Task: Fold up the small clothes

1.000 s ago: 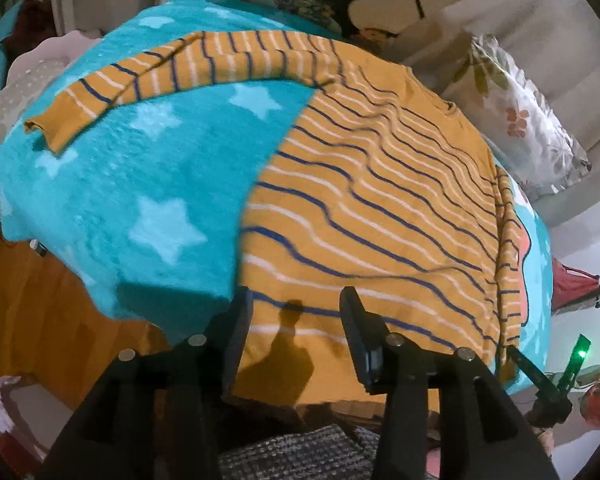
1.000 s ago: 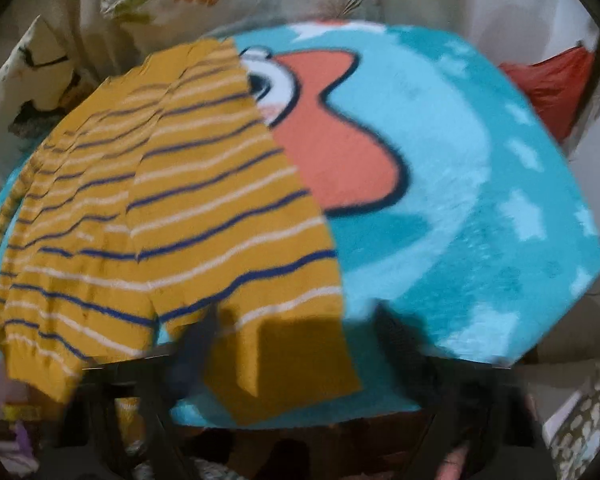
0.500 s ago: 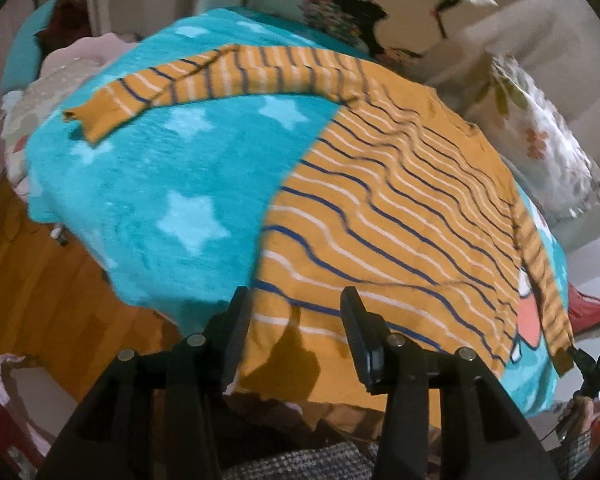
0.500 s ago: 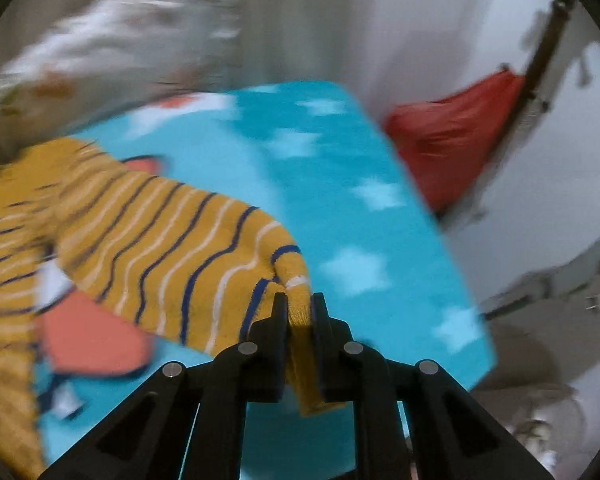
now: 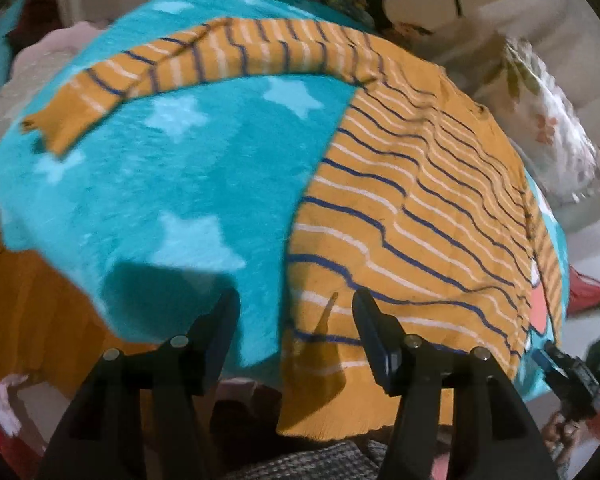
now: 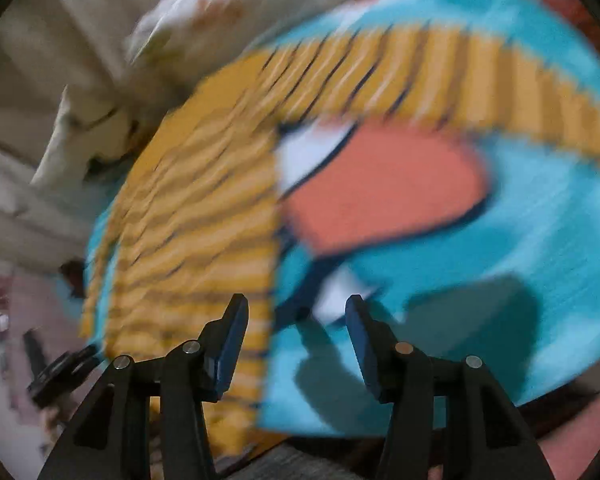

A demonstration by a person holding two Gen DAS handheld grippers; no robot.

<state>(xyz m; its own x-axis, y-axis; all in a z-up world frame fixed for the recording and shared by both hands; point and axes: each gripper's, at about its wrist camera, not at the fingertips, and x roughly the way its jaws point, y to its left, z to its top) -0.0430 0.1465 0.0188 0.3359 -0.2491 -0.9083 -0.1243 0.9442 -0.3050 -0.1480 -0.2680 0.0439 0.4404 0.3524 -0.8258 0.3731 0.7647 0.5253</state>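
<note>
Left gripper (image 5: 296, 312): jaws spread, empty, over the near hem of the striped sweater (image 5: 412, 208). Right gripper (image 6: 296, 316): jaws spread, empty. The sweater lies flat on the teal star blanket (image 5: 172, 184), one sleeve (image 5: 204, 60) extended beyond. Pillows (image 5: 548, 136) lie farthest.

A home bedroom; star-patterned fleece blanket (image 5: 172, 184), floral pillows (image 5: 548, 136).

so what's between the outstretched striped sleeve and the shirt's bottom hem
Left wrist view: only bare teal star-print blanket lies between the sleeve and the hem of the orange striped shirt.
</note>
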